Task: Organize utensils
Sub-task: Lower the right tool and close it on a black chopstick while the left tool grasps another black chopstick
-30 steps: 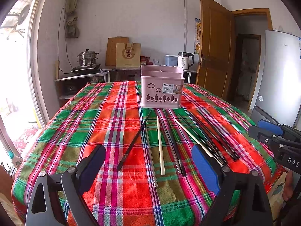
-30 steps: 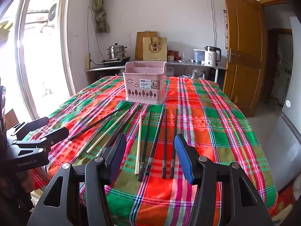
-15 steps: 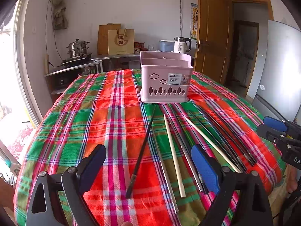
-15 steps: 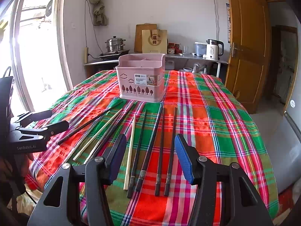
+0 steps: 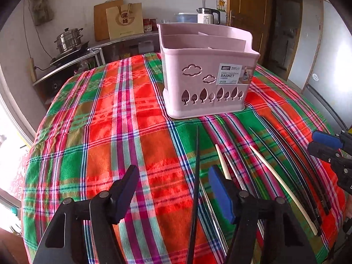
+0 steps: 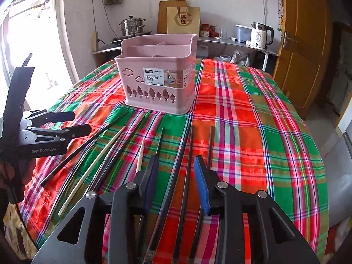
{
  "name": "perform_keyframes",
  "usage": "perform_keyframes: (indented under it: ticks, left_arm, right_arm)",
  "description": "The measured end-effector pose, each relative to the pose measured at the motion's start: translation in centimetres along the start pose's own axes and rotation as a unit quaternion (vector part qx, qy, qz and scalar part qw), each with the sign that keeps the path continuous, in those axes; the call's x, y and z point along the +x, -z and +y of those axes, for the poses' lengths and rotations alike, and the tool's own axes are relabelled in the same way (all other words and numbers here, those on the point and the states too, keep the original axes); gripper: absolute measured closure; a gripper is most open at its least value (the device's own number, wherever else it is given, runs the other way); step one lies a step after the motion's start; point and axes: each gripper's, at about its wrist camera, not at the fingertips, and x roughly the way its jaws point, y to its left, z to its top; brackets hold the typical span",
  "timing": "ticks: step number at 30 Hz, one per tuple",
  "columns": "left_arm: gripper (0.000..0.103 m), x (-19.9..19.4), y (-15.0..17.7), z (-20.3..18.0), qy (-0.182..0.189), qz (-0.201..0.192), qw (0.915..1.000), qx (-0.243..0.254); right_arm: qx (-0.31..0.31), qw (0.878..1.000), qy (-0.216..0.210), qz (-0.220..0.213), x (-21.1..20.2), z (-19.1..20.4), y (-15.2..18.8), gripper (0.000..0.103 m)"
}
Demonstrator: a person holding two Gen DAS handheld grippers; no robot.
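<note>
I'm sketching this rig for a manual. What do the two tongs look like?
Both are black metal frames with silver rivets. Left tongs and right tongs each carry a blue ribbed pad on one finger and a darker pad on the other. The left's body reads "GenRobot.AI" in white.

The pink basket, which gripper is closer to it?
Hard to call; perhaps the left. The basket fills more of the left view than the right view. Both the left gripper and the right gripper hang open over the chopsticks, short of it.
</note>
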Motion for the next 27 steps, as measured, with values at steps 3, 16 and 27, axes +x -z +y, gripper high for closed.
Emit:
perform_keyframes:
  ticks: [3, 16, 27]
  left_arm:
    - [0.048, 1.5, -0.9, 0.2, 0.009, 0.013, 0.9999, 0.002]
    - [0.058, 4.2, -2.4, -0.7, 0.018, 0.034, 0.9987, 0.032]
    - [0.071, 5.4, -3.0, -1.3, 0.016, 0.042, 0.998, 0.045]
  right_arm:
    - [0.005, 1.0, -0.003, 0.018, 1.6, -0.7, -0.7, 0.083]
    - [0.011, 0.999, -0.007, 0.043, 4.8, -1.9, -1.6, 0.094]
    - [0.01, 0.997, -0.018, 0.068, 6.8, -1.2, -2.2, 0.096]
